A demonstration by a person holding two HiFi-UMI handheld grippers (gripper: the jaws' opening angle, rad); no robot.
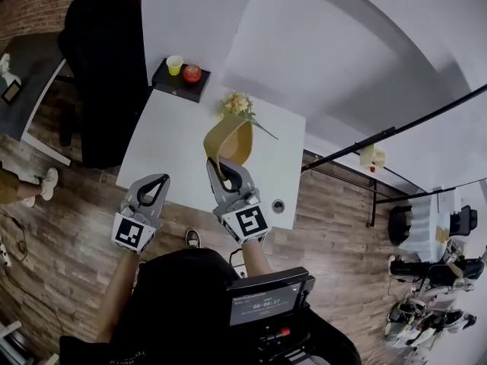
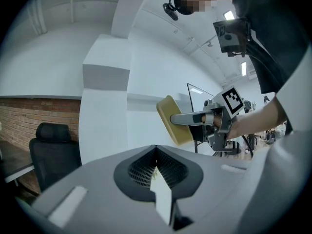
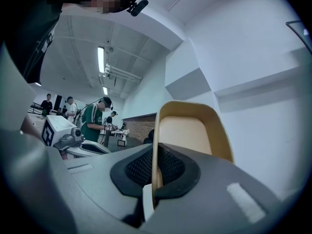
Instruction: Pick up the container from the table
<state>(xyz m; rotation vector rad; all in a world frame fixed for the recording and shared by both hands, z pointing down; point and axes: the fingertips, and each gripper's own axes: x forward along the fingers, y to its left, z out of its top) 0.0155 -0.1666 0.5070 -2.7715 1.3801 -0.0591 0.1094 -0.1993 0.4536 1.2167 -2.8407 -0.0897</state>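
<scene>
Wood-plank floor fills the lower part of the head view, with smooth white walls beyond and a strip of red brick wall at the far left. On the planks stands a rectangular white table with a matte, plain top. A black padded office chair sits at its left side.

The container is a shallow, mustard-tan tray with rounded corners and a smooth, paler inside. It is held up on edge over the table's middle, just short of the flowers. The right gripper, grey with dark ribbed pads, has its jaws pinched tight on one thin side wall of the container. The rim runs straight between the pads in the right gripper view. The left gripper hovers beside it over the table's near edge, jaws closed together with nothing between them.

At the far corner lies a flat black tray. A small bunch of pale flowers lies near it. On the tray stand a yellow cup and a red round thing.
</scene>
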